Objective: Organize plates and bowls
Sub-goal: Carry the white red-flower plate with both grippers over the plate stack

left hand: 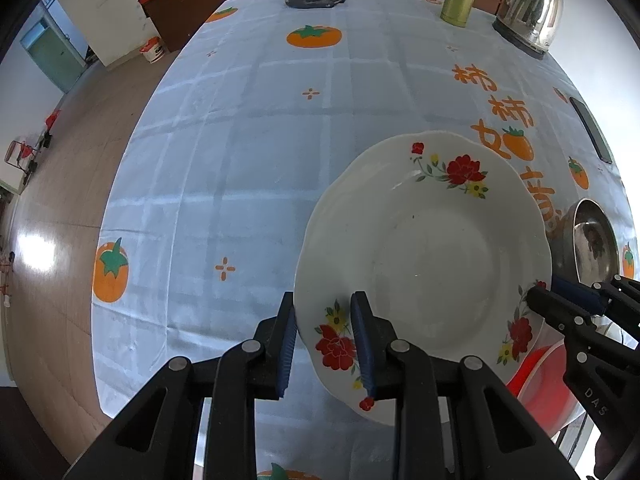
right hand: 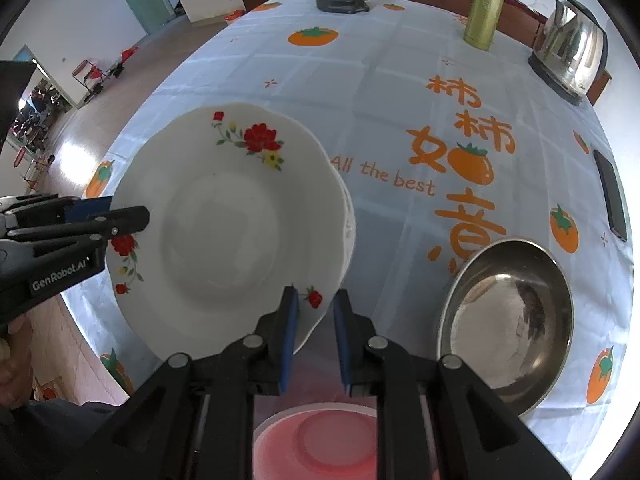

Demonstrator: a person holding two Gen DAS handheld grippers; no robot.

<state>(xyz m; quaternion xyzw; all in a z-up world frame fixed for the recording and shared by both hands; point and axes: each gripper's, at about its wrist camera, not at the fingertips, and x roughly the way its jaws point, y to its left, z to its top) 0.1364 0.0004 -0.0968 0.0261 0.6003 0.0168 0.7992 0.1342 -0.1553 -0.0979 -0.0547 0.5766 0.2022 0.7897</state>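
Both the left gripper (left hand: 326, 344) and right gripper (right hand: 316, 340) are clamped on opposite rims of the floral plate (left hand: 432, 248), probably glazed, slippery, breakable, lower right of frame

The plate (left hand: 436, 264) between my tongs is white, with red and yellow flowers and green leaves on its rim. The tablecloth (left hand: 256, 152) is pale blue with lighter checks, orange persimmons and orange letters. My pads (left hand: 365, 344) are dark blue on black arms; the bowl (right hand: 508, 320) is shiny silver, another dish (right hand: 320, 444) pink-red.
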